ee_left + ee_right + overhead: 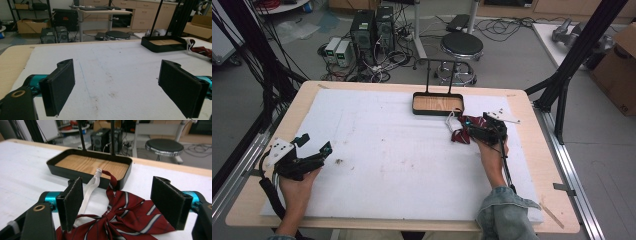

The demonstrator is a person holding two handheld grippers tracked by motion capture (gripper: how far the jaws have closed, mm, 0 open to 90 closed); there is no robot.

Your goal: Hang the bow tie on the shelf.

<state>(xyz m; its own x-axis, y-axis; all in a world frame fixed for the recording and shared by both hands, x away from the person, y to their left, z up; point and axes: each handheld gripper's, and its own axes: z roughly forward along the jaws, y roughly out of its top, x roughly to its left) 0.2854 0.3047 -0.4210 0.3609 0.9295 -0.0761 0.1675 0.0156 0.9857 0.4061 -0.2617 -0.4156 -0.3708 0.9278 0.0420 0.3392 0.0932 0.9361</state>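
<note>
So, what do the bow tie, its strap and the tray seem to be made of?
Bow tie: woven fabric by the look, dark red with pale stripes, soft folds, slight sheen. Strap: probably white elastic band, flat and limp, looped at its end. Tray: black rim, perhaps metal or plastic, matte; its floor shows wood grain, though it could be laminate.

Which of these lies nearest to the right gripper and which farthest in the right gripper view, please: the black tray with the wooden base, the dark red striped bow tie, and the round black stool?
1. Dark red striped bow tie, between the open right gripper's jaws.
2. Black tray with wooden base, just beyond on the white mat.
3. Round black stool, on the floor past the table's far edge.
</note>
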